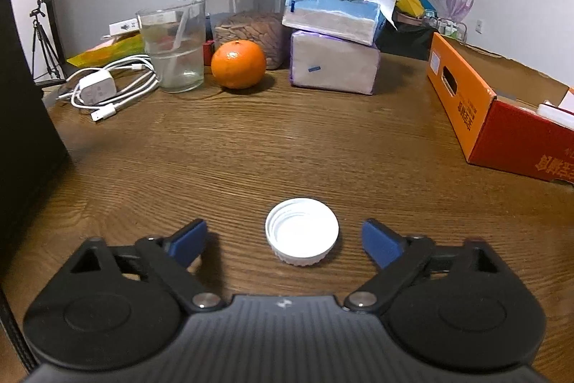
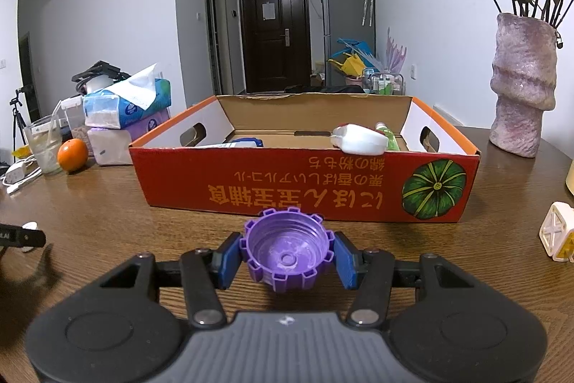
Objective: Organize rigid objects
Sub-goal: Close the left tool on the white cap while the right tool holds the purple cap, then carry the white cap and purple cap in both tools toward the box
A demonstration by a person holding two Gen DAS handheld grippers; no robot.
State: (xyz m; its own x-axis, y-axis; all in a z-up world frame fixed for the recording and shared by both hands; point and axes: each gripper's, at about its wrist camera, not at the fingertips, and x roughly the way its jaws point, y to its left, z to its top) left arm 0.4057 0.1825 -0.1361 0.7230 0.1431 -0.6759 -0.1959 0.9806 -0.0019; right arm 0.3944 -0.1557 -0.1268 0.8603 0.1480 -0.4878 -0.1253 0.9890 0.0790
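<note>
Two light, rigid caps: right gripper (image 2: 287, 257) clamps the purple cap (image 2: 286, 253) by its ribbed rim; left gripper (image 1: 285, 241) stands apart around the white cap (image 1: 302, 231), untouched.

White cap (image 1: 302, 231); purple cap (image 2: 287, 250); red-orange box (image 2: 301, 182), green pumpkin print; orange fruit (image 1: 238, 64); brown wood-grain table (image 1: 251, 149).

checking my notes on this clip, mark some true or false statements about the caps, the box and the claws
1. The right claw grips a purple cap. True.
2. The left claw is clamped on the white cap. False: its pads stand apart from the cap, which lies on the table.
3. The white cap lies open side up. True.
4. The cardboard box is empty. False: it holds several items.
5. The orange is inside the box. False: it sits on the table beside a glass.
</note>
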